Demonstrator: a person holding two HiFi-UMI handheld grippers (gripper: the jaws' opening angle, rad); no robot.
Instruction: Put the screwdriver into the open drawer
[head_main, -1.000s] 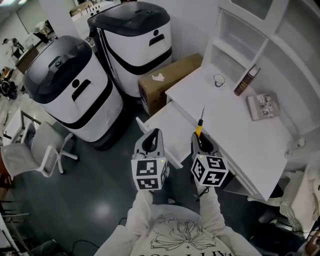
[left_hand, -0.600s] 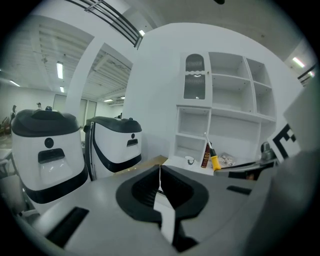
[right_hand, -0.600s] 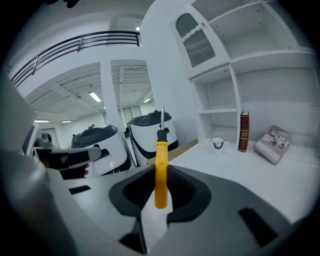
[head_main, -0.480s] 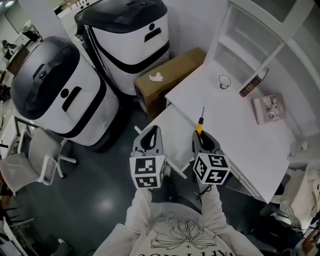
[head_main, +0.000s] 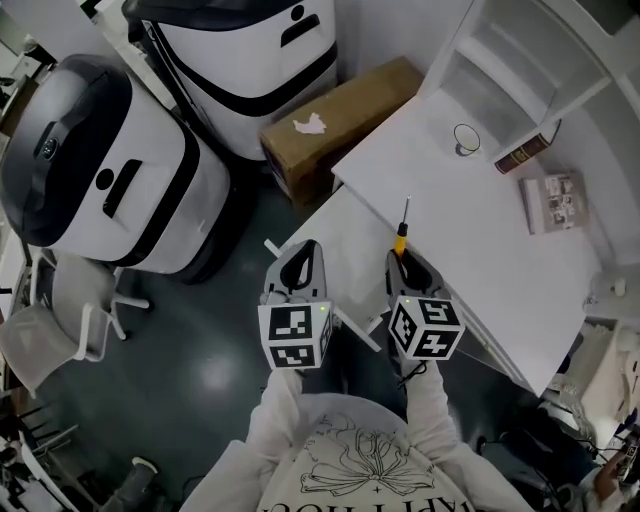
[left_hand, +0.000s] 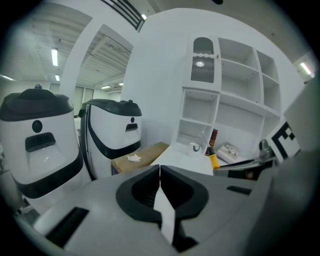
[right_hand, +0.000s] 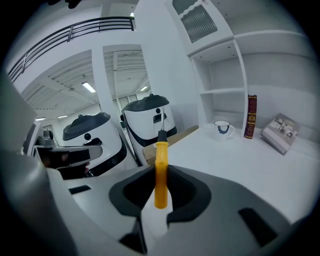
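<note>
Gripping: my right gripper has its fingers clamped on the yellow handle of the screwdriver, with the shaft pointing away from me.
Left gripper: fingers pressed together, nothing between them.
Open drawer: pulled out from the counter. I hold both grippers at its near side, the left one by its left end and the right one by its right end.
Screwdriver's place: in the air at the drawer's right end, not inside it. The tip shows against the counter.
</note>
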